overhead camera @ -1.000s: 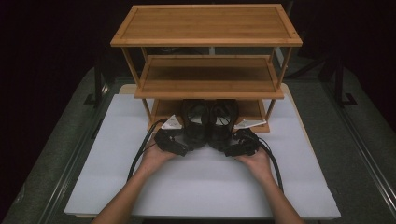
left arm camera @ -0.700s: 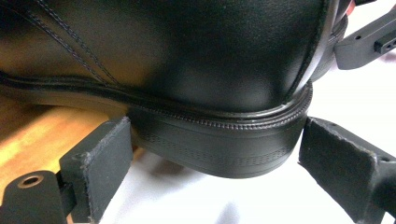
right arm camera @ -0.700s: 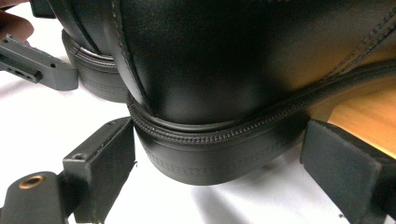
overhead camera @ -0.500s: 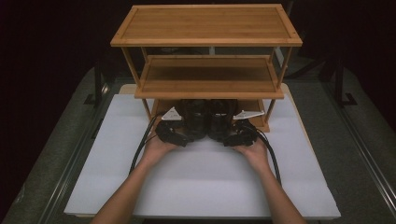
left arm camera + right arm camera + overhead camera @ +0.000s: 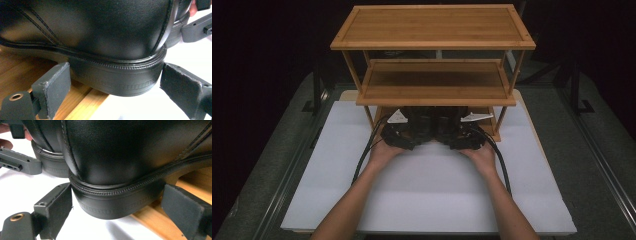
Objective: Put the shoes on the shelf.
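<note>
High view had both hands at the foot of the three-tier bamboo rack (image 5: 432,92), each hand carrying one gripper, the pair side by side under the middle shelf; left gripper (image 5: 404,134) and right gripper (image 5: 462,135) sat close together, nearly touching, both pointing away from the person toward the lowest shelf (image 5: 492,117); two black shoes there, heels toward the person, toes going in under the rack, so each long axis ran straight ahead from the jaws.

Left gripper view: heel of the left shoe (image 5: 117,75) dead ahead between the two pads, one pad at each side of the heel block; jaws stood wide, straddling the heel, a visible gap at the right pad, the left pad close to the sole; probably not pressing yet, though contact on the left side was hard to rule out at that angle; heel overhung the shelf edge onto the white mat (image 5: 140,107).

Right gripper view: same picture mirrored; right shoe (image 5: 110,202) heel between spread jaws, pads apart from it on both sides, wooden slats under the sole to the right.

Each hand was nearer its own shoe; no crossing needed.

Count: two shoes, two grippers, one rack with three shelves, one white mat.
</note>
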`<state>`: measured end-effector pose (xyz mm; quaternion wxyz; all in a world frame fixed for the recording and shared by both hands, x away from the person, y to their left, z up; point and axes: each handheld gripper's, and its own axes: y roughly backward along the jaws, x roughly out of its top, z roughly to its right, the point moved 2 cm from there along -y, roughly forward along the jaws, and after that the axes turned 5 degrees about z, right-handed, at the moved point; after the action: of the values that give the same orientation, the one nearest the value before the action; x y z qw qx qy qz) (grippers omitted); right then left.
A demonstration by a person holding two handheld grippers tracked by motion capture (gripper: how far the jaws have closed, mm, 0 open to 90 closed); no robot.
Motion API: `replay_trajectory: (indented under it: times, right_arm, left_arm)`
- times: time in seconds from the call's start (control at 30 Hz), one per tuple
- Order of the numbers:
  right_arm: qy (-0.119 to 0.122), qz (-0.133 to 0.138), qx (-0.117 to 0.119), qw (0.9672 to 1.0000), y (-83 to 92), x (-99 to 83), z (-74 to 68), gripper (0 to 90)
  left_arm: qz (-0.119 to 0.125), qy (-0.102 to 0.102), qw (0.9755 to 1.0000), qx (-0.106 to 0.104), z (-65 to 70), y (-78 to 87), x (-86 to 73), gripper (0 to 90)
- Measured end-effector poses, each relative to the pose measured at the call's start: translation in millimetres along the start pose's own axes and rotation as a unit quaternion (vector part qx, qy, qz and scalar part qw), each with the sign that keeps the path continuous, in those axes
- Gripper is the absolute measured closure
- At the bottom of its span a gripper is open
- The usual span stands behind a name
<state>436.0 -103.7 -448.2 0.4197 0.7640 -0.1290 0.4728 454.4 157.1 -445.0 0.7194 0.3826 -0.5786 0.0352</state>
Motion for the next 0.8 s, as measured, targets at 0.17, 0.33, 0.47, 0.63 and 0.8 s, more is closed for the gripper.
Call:
replay_trajectory:
  times: [0.17,0.33,0.47,0.63,0.8]
  right_arm:
    - [0.007,-0.004,-0.012,0.9999,-8.0,3.0,3.7,10.3]
    - [0.001,0.000,-0.020,0.9998,-13.8,5.6,7.8,10.3]
    - [-0.004,-0.006,-0.029,0.9995,-17.5,5.4,8.6,10.3]
    - [0.002,-0.012,-0.033,0.9994,-22.2,2.4,10.9,10.2]
    - [-0.006,-0.018,-0.040,0.9990,-27.2,-1.4,10.3,10.2]
  left_arm:
    - [-0.007,0.004,0.9999,0.010,-5.1,-6.7,-0.1,9.7]
    - [-0.005,0.004,0.9999,0.015,-10.5,-11.3,3.8,9.6]
    - [-0.019,-0.006,0.9996,0.019,-14.3,-16.2,3.8,9.7]
    - [-0.028,-0.013,0.9992,0.025,-15.8,-20.5,1.5,9.7]
    - [-0.038,-0.014,0.9990,0.019,-17.8,-23.8,-2.2,9.6]
